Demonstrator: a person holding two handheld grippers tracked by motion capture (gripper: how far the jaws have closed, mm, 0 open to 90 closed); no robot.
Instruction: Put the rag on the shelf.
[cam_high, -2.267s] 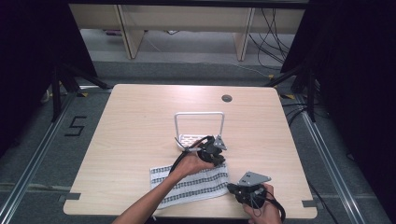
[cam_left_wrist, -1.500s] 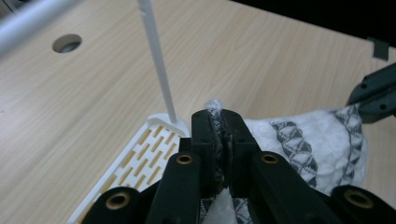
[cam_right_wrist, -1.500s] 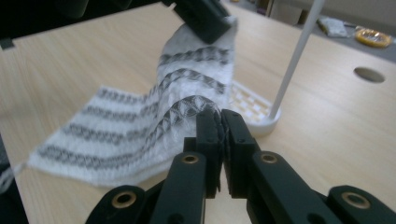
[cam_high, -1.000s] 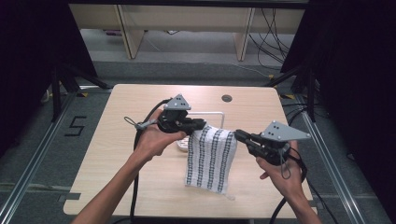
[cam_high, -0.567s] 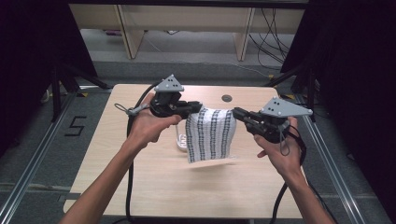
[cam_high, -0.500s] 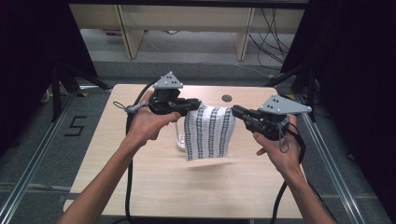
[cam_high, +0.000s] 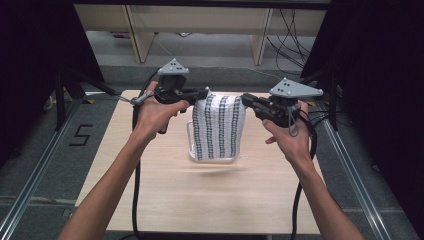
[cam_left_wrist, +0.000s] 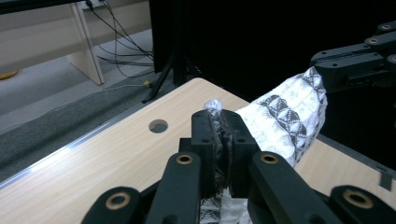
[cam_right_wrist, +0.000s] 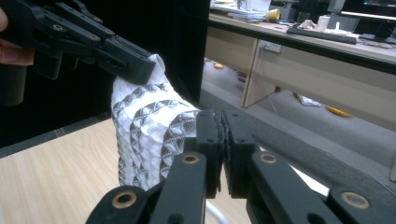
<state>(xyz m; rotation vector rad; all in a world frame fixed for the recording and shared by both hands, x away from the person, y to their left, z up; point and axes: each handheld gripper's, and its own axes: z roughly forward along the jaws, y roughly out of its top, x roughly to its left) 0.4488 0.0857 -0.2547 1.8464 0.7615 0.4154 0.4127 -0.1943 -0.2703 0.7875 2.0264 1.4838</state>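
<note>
A white towel with dark patterned stripes (cam_high: 219, 126) hangs spread above the table, held by its two top corners. My left gripper (cam_high: 203, 93) is shut on the left corner, and in the left gripper view the cloth (cam_left_wrist: 289, 119) is pinched between the jaws (cam_left_wrist: 219, 133). My right gripper (cam_high: 245, 99) is shut on the right corner; in the right gripper view the towel (cam_right_wrist: 149, 135) runs from my jaws (cam_right_wrist: 223, 135) across to the other gripper (cam_right_wrist: 93, 42). The towel's lower edge hangs just above the tabletop.
A white wire rack (cam_high: 190, 141) stands on the light wooden table (cam_high: 165, 190), mostly hidden behind the towel. A round cable hole (cam_left_wrist: 158, 125) sits near the table's far edge. Dark screens flank the table, with desk legs and cables on the floor beyond.
Both grippers have lifted the towel off the table's near side, carried it forward and up, and it now hangs stretched in front of the rack.
</note>
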